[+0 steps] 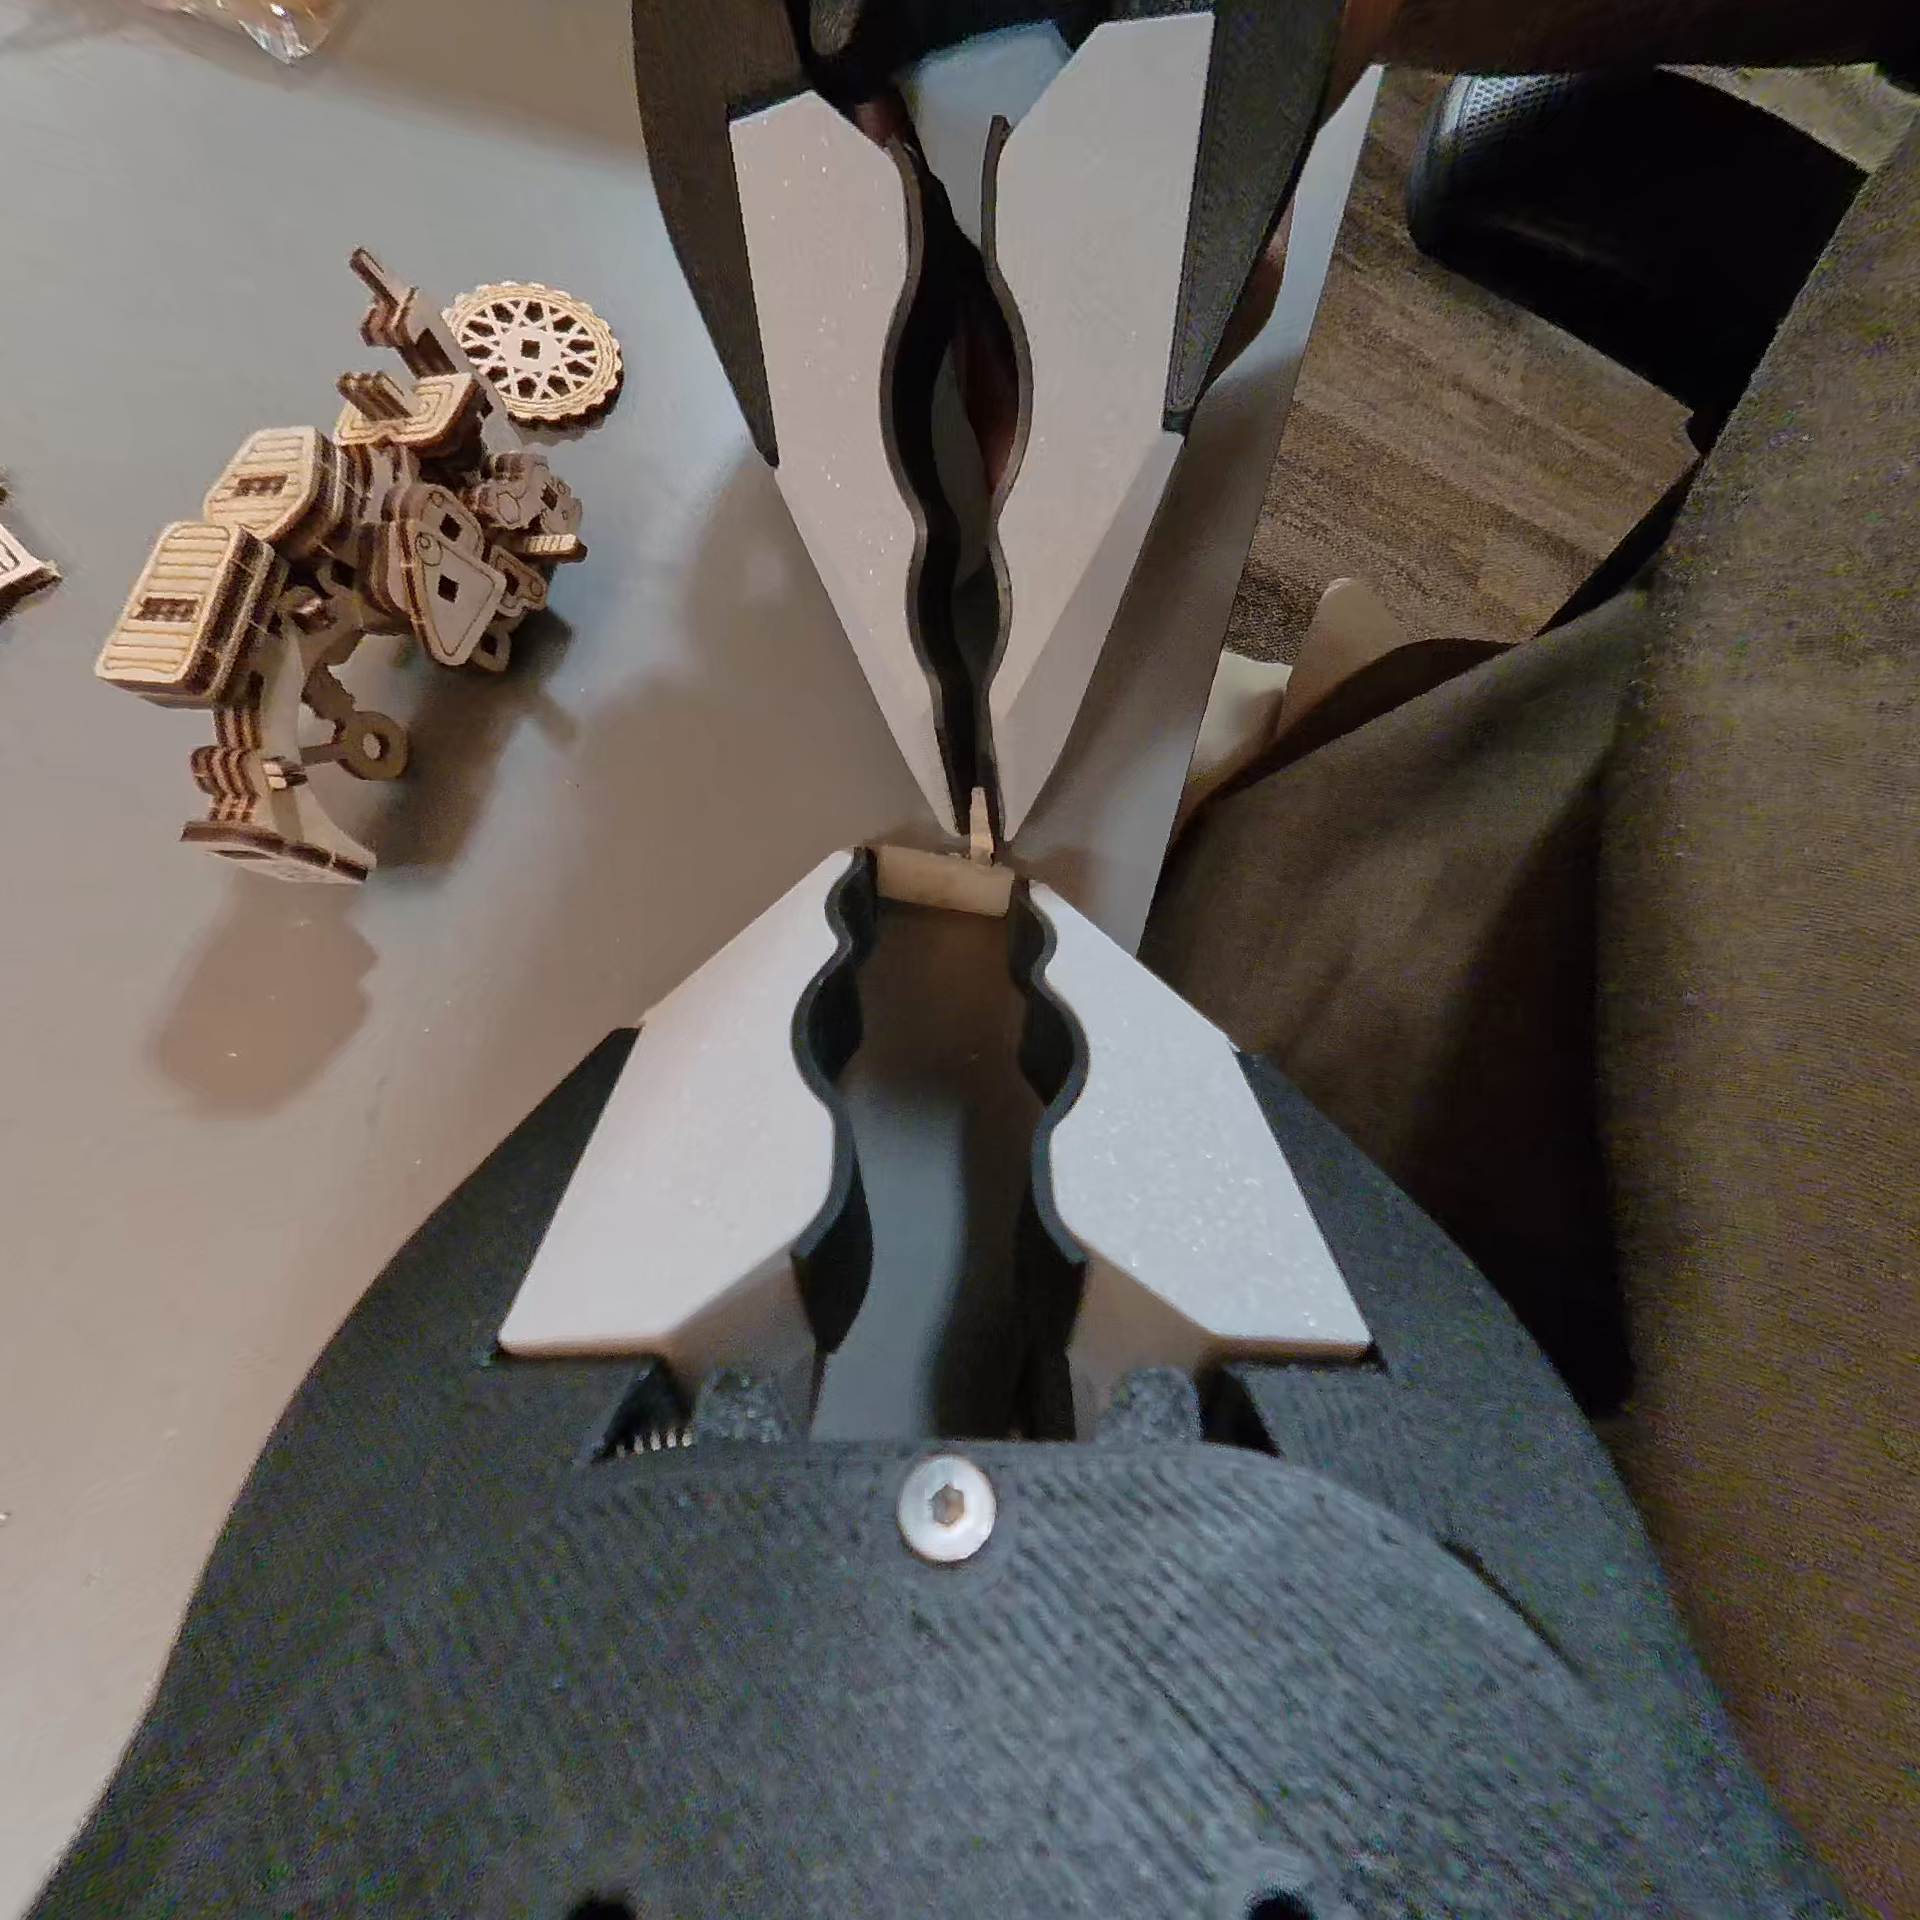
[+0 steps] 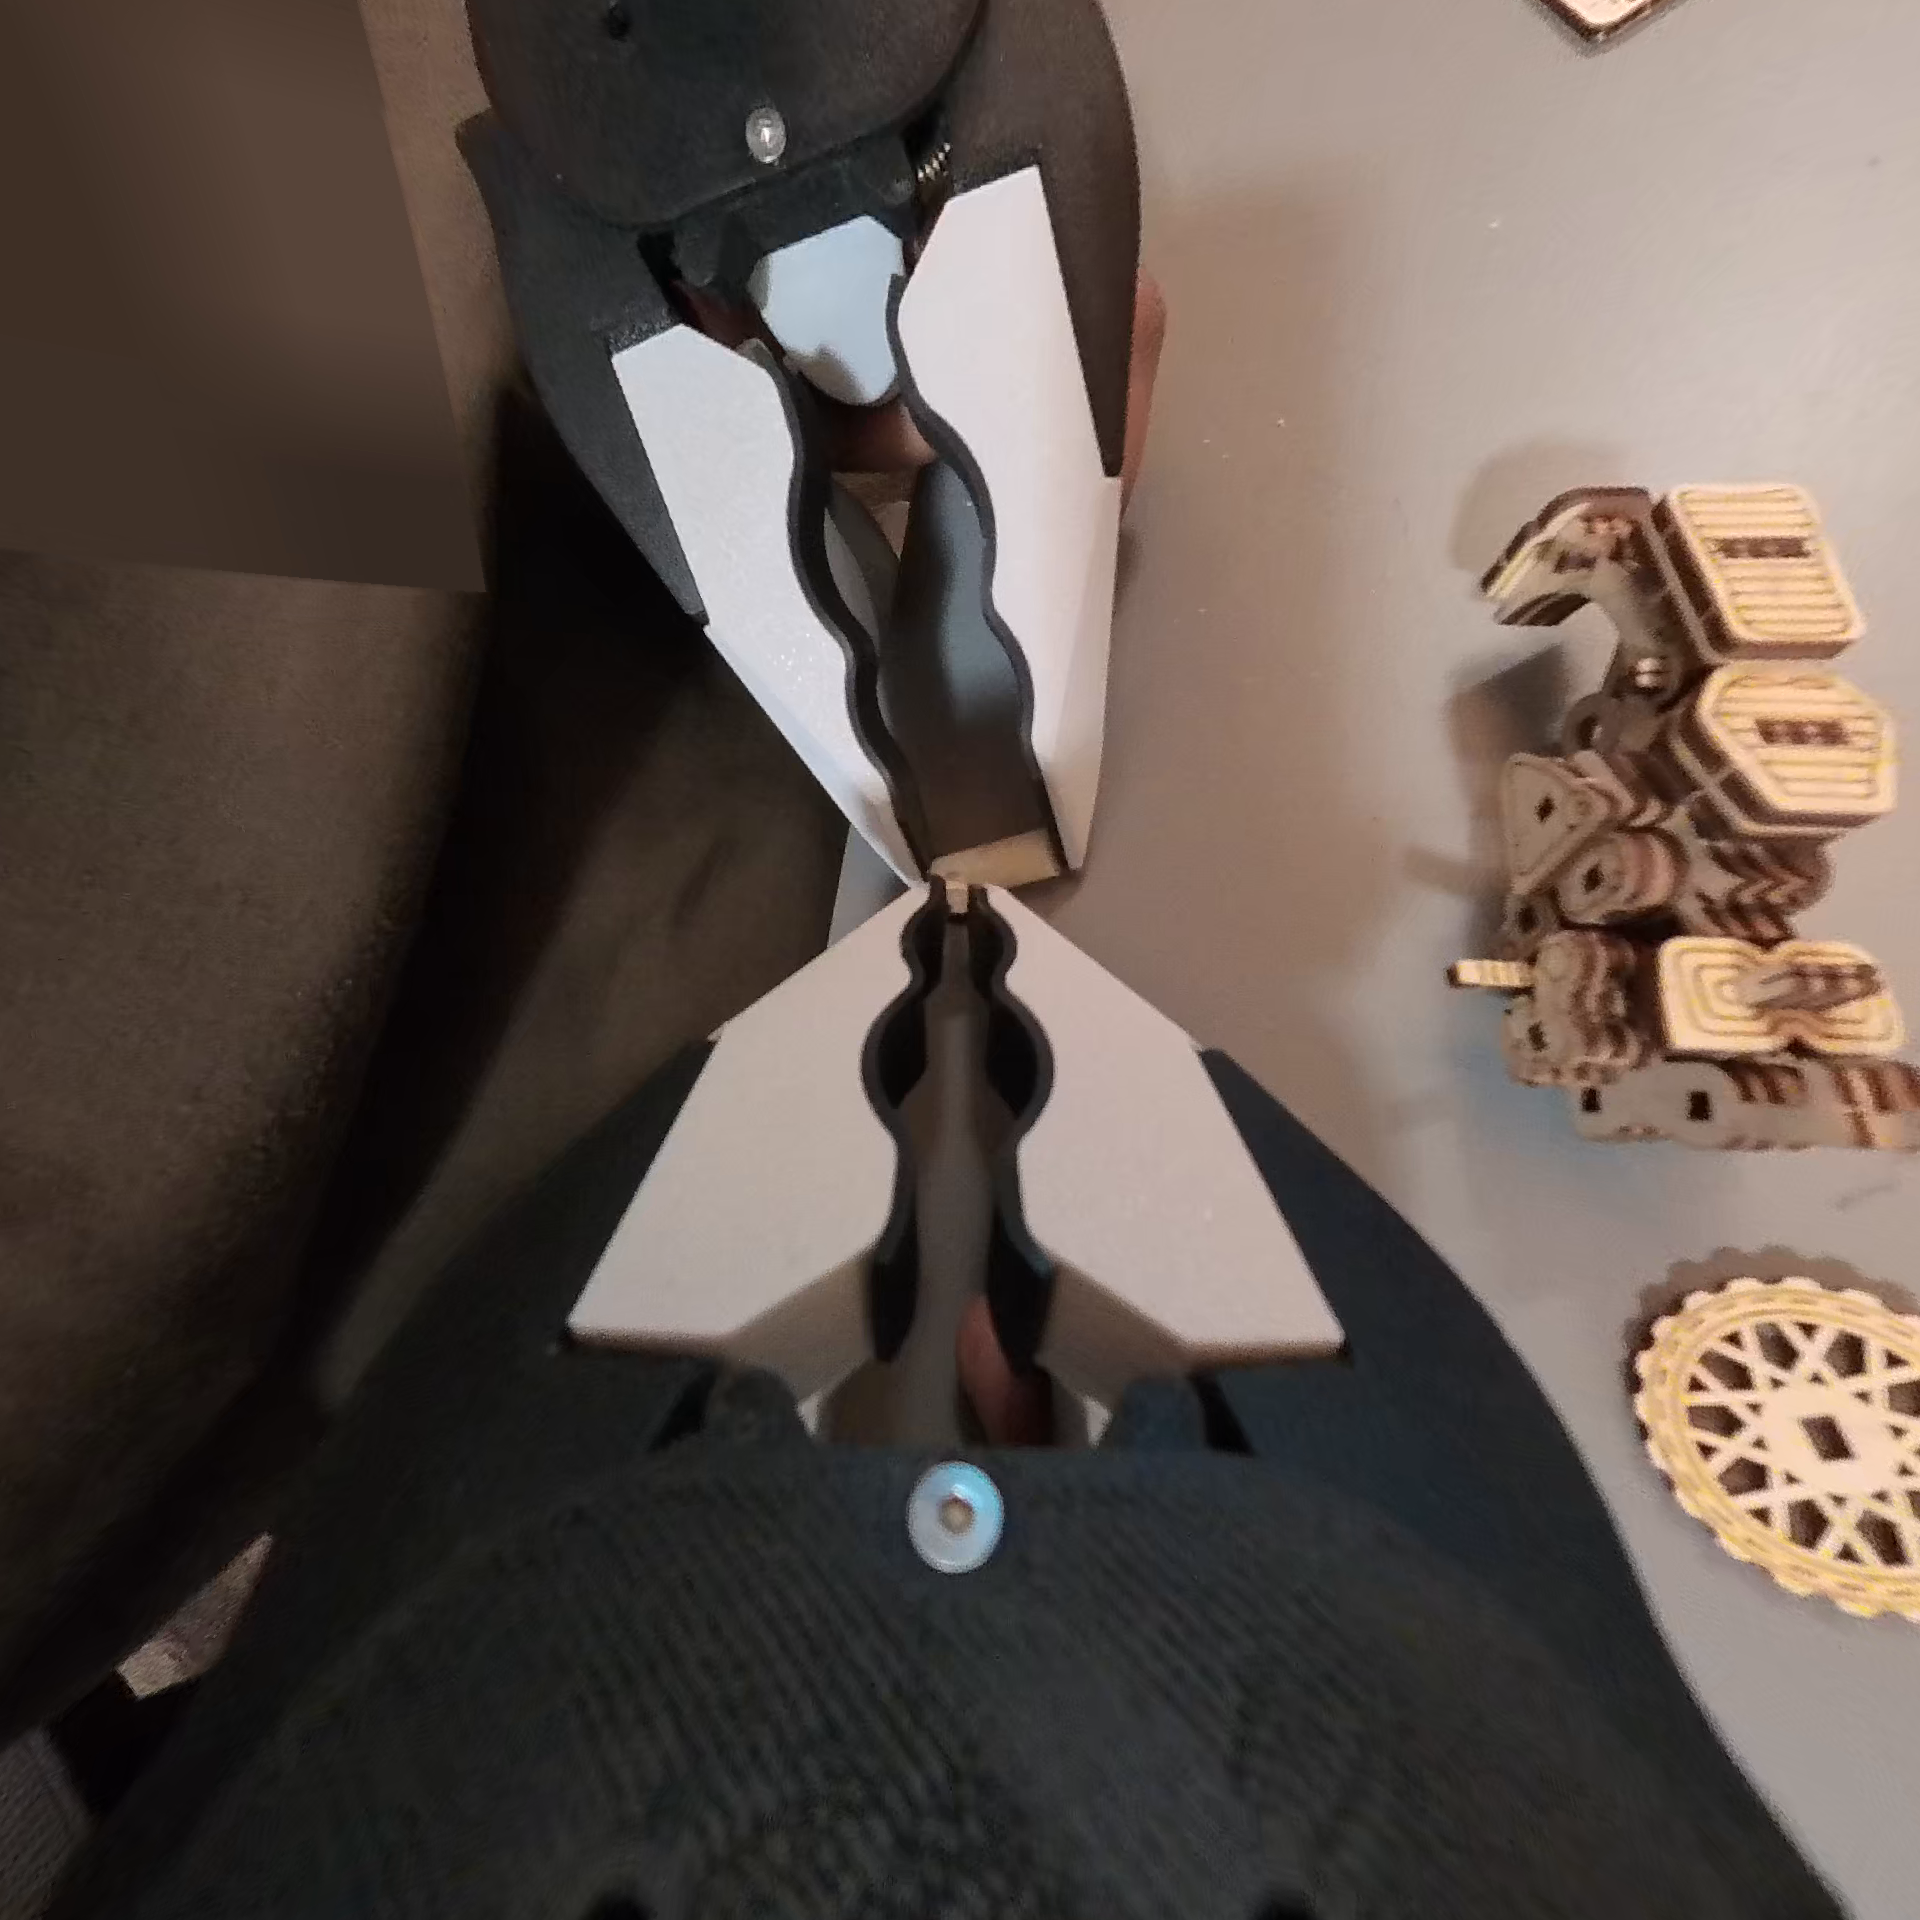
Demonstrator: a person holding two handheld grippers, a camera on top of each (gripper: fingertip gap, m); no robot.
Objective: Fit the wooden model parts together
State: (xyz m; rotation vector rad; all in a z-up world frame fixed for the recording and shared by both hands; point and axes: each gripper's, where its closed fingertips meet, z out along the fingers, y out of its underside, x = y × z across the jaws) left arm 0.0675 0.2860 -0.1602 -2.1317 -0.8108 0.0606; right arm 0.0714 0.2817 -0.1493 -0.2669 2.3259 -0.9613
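Observation:
My left gripper is shut on a small flat pale wooden piece, held across its tips. My right gripper faces it tip to tip and is shut on a thin wooden peg. The peg touches the flat piece's edge near the table's edge. In the right wrist view the left gripper comes in from above with the flat piece. A part-built wooden model lies on the grey table, apart from both grippers; it also shows in the right wrist view.
A round spoked wooden wheel lies beside the model, also in the right wrist view. Another wooden piece sits at the left edge. Clear plastic is at the far corner. Dark fabric lies past the table edge. Less than 4 cm separates the two grippers' tips. The round spoked wooden wheel is about equally far from each gripper, around 12 centimetres.

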